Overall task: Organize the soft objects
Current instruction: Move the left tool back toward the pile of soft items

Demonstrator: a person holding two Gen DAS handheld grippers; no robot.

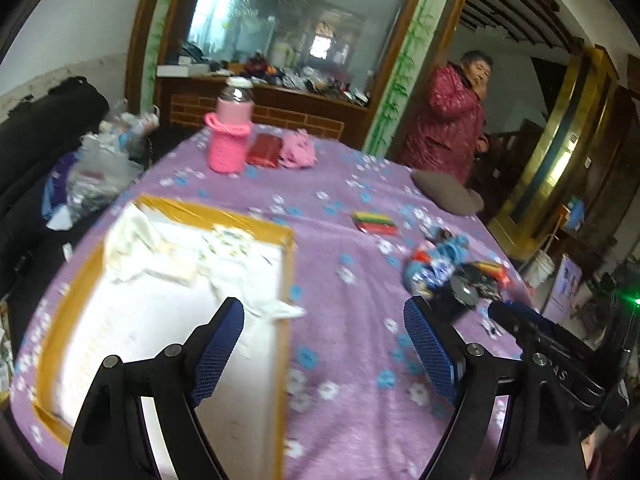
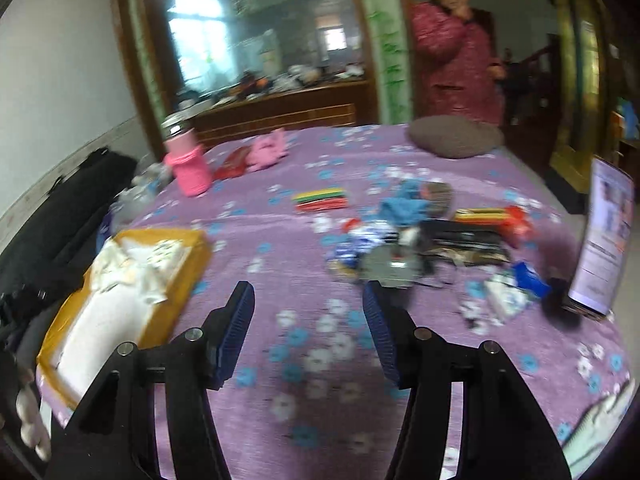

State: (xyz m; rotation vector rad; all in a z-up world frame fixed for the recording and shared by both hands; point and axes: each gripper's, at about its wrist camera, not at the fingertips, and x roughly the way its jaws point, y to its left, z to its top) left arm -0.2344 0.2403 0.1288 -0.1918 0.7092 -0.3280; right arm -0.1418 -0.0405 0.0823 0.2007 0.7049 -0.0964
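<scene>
Lying left of left gripper (image 1: pixel 324 340) (jaws apart): box (image 1: pixel 288 240).

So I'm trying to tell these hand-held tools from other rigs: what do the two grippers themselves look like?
Both look alike. The left gripper and the right gripper each have two black angular fingers joined by round silver pivot pins. The fingertips carry flat blue pads with a fine mesh or ribbed texture. In the left wrist view the right gripper's black body shows pale lettering, too blurred to read. No cables or sleeves show.
</scene>
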